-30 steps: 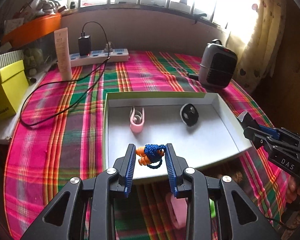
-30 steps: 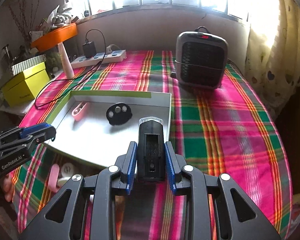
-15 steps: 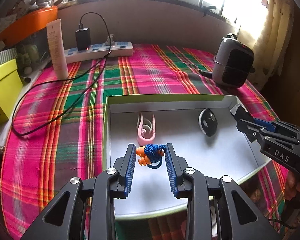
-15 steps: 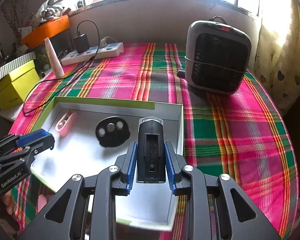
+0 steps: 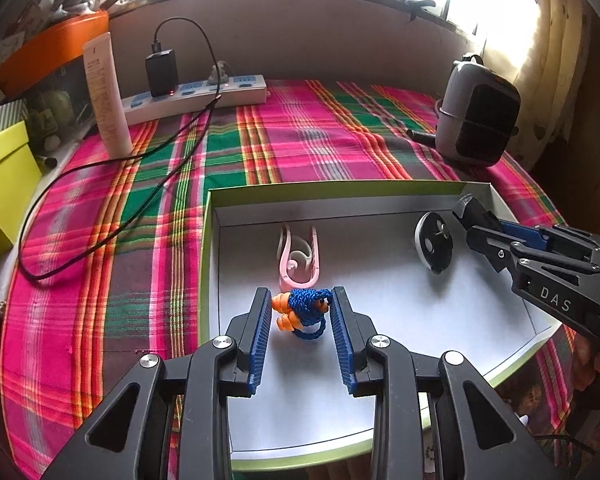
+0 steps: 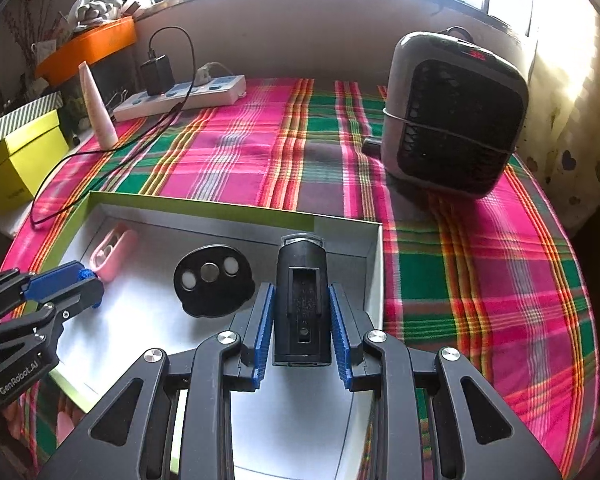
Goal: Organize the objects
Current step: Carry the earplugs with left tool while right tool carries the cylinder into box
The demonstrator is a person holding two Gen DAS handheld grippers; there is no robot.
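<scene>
A white tray with a green rim [image 5: 210, 216] [image 6: 228, 205] lies on the plaid tablecloth. In it lie a pink clip [image 5: 299, 256] [image 6: 110, 250] and a black round disc [image 5: 434, 242] [image 6: 212, 280]. My left gripper [image 5: 300, 310] [image 6: 94, 286] is shut on orange earplugs with a blue cord [image 5: 302, 310], held over the tray's left part, just in front of the pink clip. My right gripper [image 6: 302, 312] [image 5: 466, 210] is shut on a black cylindrical device [image 6: 302, 300], held over the tray's right part, next to the disc.
A grey heater [image 6: 454, 114] [image 5: 476, 120] stands at the back right. A white power strip [image 5: 196, 98] with a black charger and cable, a white tube [image 5: 106, 94], a yellow box [image 5: 4, 184] and an orange tray [image 6: 88, 46] are at the back left.
Both grippers have moved forward over the tray with their objects still held. The tray's near edge has passed under them.
</scene>
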